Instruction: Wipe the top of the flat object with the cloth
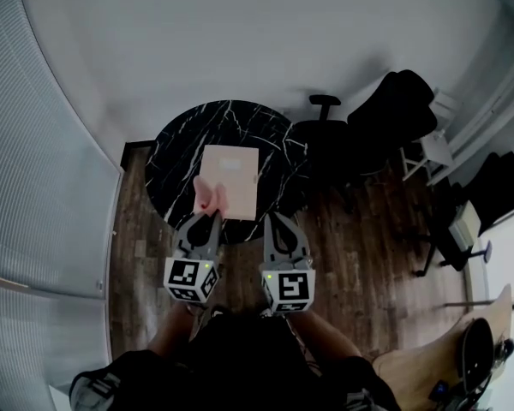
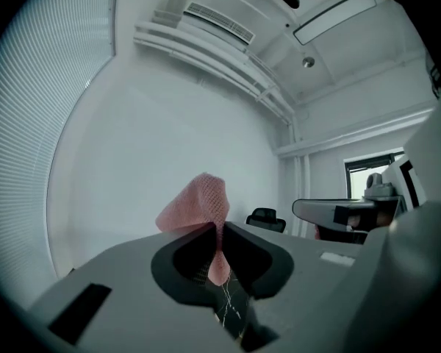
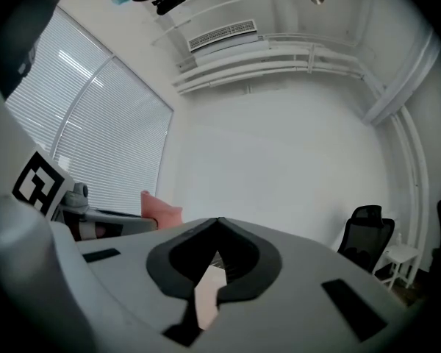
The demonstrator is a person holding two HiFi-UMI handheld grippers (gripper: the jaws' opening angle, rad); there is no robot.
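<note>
Gripping the cloth (image 1: 210, 197), the left gripper (image 1: 212, 216) has its jaws pressed together on a fold of the pink mesh. In the left gripper view a bunch of the fabric stands up past the jaw tips and a small tail hangs between them.

The board (image 1: 231, 171), pale and rectangular, lies flat on the round black marble table (image 1: 178, 148), toward the person's side, with its near edge close to the rim. In the head view the cloth sits over the board's near left corner. Whether it rests on the surface cannot be told.

The right gripper (image 1: 273, 221) is closed, its jaw tips meeting with nothing between them. It is just beside the board's near right corner, over the table's near rim, and apart from the cloth. The two grippers are side by side.

A black office chair (image 1: 324, 135) stands just beyond the table on the right, on a dark wood floor (image 1: 360, 247).
</note>
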